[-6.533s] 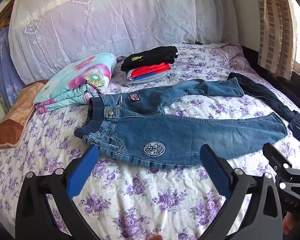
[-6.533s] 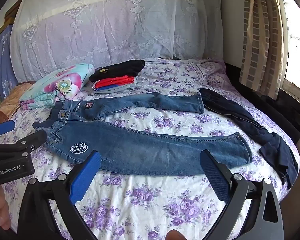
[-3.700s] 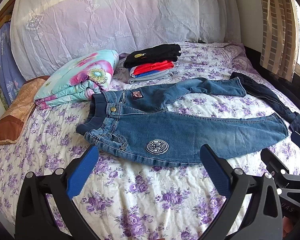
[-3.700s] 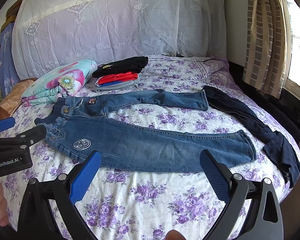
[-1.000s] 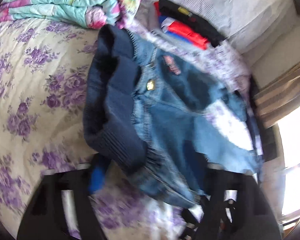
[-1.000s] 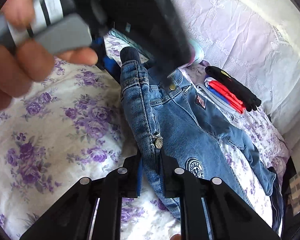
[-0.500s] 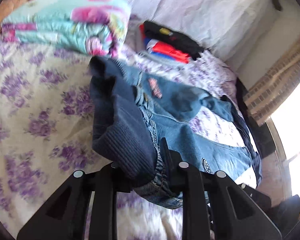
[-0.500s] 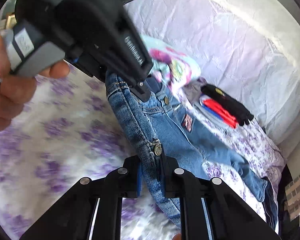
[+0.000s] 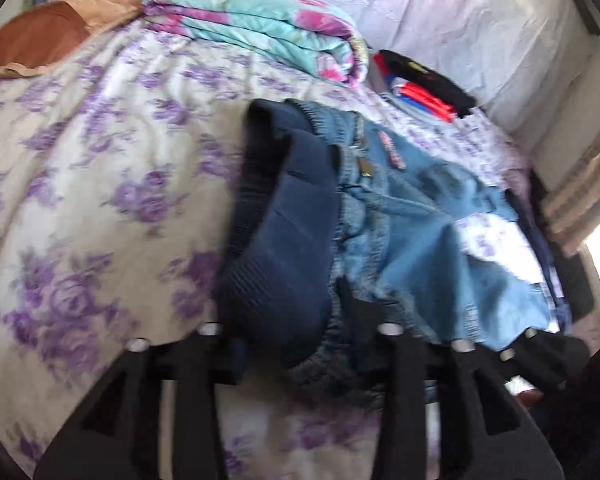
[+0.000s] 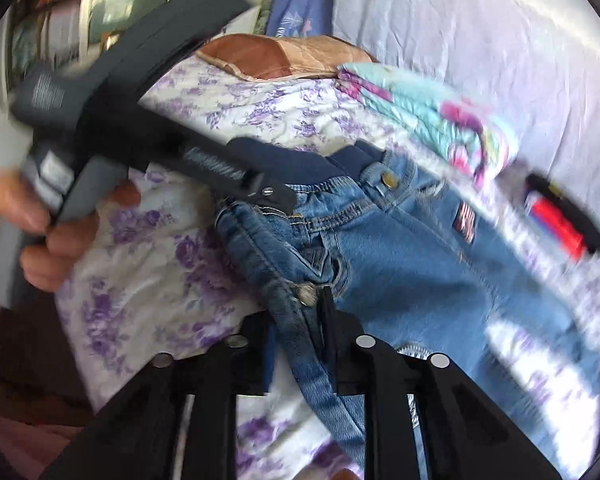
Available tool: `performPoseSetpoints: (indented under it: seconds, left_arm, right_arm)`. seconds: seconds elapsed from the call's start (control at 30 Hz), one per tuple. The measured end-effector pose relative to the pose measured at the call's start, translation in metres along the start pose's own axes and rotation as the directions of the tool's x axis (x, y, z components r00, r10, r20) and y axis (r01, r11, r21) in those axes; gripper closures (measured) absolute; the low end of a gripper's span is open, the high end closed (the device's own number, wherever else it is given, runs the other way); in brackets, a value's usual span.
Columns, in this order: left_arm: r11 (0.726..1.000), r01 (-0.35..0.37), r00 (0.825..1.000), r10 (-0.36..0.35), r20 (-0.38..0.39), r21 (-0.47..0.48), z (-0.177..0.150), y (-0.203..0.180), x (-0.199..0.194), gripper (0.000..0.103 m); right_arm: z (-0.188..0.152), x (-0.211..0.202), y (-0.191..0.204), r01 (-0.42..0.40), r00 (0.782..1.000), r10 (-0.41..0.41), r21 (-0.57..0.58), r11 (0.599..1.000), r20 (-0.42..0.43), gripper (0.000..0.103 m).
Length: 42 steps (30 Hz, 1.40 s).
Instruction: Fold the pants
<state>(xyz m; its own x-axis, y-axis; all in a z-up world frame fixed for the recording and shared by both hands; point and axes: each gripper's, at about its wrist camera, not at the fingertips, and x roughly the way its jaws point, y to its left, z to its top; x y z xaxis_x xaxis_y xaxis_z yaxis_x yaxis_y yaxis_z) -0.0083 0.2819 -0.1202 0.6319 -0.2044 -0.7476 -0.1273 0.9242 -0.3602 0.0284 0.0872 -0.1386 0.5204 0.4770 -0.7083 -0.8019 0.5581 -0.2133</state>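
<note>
as the left gripper point(image 9: 296, 344) bears on the blue denim pants point(image 9: 416, 216), its fingers, which have just been opening, straddle the navy ribbed waistband point(image 9: 284, 240) bunched on the purple-flowered bed sheet point(image 9: 92, 184); whether they grip it cannot be told. from the right wrist, the right gripper point(image 10: 300, 344), fingers also just widening, grasps the pants' point(image 10: 380, 256) side seam near a rivet, with the left gripper point(image 10: 260, 192) at the waistband.
</note>
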Motion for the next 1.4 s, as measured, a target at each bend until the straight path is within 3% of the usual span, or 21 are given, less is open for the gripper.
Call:
performPoseSetpoints:
  seconds: [0.07,0.1,0.13,0.17,0.23,0.3,0.37,0.47,0.5,0.57,0.6,0.73,0.77,0.83,0.87,0.97,1.1,1.23,1.33,1.4]
  left_arm:
    - [0.999,-0.043,0.998,0.041,0.048,0.027,0.005,-0.003,-0.015,0.044]
    - [0.997,-0.073,0.993,0.069,0.098,0.040,0.010,-0.005,-0.029,0.035]
    - [0.994,-0.100,0.984,0.091,0.154,0.049,0.015,-0.008,-0.044,0.030]
    - [0.991,-0.123,0.972,0.109,0.210,0.053,0.020,-0.011,-0.058,0.023]
    - [0.988,-0.136,0.946,0.108,0.306,0.071,0.034,-0.023,-0.082,0.017]
    - [0.987,-0.107,0.939,0.060,0.337,0.122,0.049,-0.041,-0.089,0.014]
    - [0.982,-0.090,0.944,0.032,0.327,0.165,0.064,-0.053,-0.079,0.011]
    - [0.974,-0.133,0.967,0.088,0.238,0.181,0.102,-0.054,-0.027,0.011]
    - [0.977,-0.121,0.980,0.088,0.180,0.178,0.112,-0.051,-0.008,0.011]
    - [0.989,-0.037,0.999,0.036,0.009,0.144,0.134,-0.032,0.038,0.011]
    - [0.993,-0.019,0.998,0.026,-0.059,0.119,0.141,-0.023,0.058,0.011]
    - [0.992,-0.011,0.978,0.036,-0.205,0.125,0.145,0.001,0.105,0.011]
    - [0.991,-0.015,0.973,0.045,-0.228,0.132,0.146,0.004,0.113,0.011]
    - [0.990,0.060,0.953,-0.019,-0.303,0.126,0.146,0.012,0.133,0.012]
    - [0.990,0.084,0.949,-0.045,-0.312,0.114,0.147,0.014,0.138,0.012]
    - [0.984,0.128,0.954,-0.088,-0.287,0.123,0.156,0.015,0.142,0.031]
    - [0.975,0.216,0.939,-0.191,-0.285,0.057,0.163,0.025,0.152,0.057]
    - [0.976,0.180,0.970,-0.154,-0.188,0.126,0.172,0.015,0.140,0.061]
    - [0.976,0.166,0.982,-0.151,-0.113,0.138,0.183,0.014,0.123,0.061]
    - [0.984,0.132,0.988,-0.120,-0.101,0.122,0.186,0.021,0.126,0.060]
  right_arm:
    - [-0.005,-0.018,-0.018,-0.032,0.999,0.029,0.061,0.998,0.044,0.052]
    - [-0.007,-0.029,-0.028,-0.016,0.997,0.009,0.091,0.996,0.074,0.033]
    - [-0.011,-0.038,-0.040,0.020,0.994,-0.033,0.128,0.992,0.100,0.023]
    - [-0.017,-0.053,-0.061,0.078,0.986,-0.105,0.192,0.978,0.132,0.022]
    - [-0.027,-0.070,-0.092,0.094,0.978,-0.139,0.269,0.959,0.156,0.022]
    - [-0.039,-0.084,-0.141,0.130,0.965,-0.207,0.390,0.912,0.163,0.016]
    - [-0.058,-0.093,-0.200,0.192,0.952,-0.289,0.538,0.820,0.101,0.011]
    - [-0.080,-0.092,-0.272,0.185,0.960,-0.279,0.692,0.698,0.024,0.011]
    - [-0.082,-0.089,-0.288,0.172,0.967,-0.256,0.700,0.693,0.016,0.011]
    - [-0.080,-0.076,-0.305,0.176,0.973,-0.230,0.671,0.720,-0.008,0.011]
    - [-0.076,-0.069,-0.312,0.184,0.974,-0.223,0.647,0.739,-0.023,0.011]
    - [-0.058,-0.040,-0.336,0.117,0.993,-0.090,0.516,0.848,-0.077,0.011]
    - [-0.053,-0.034,-0.337,0.117,0.992,-0.076,0.492,0.863,-0.102,0.011]
    - [-0.044,-0.014,-0.342,0.143,0.983,-0.074,0.451,0.881,-0.167,0.011]
    - [-0.044,0.002,-0.352,0.158,0.976,-0.064,0.469,0.869,-0.210,0.011]
    - [-0.066,0.022,-0.380,0.162,0.970,-0.014,0.601,0.782,-0.243,0.011]
    - [-0.095,0.045,-0.403,0.169,0.968,0.022,0.719,0.675,-0.249,0.011]
    - [-0.107,0.041,-0.420,0.106,0.985,0.055,0.818,0.566,-0.166,0.011]
    - [-0.107,0.024,-0.432,0.134,0.990,-0.037,0.841,0.524,-0.134,0.011]
    - [-0.115,0.012,-0.442,0.206,0.978,-0.135,0.858,0.470,-0.161,0.011]
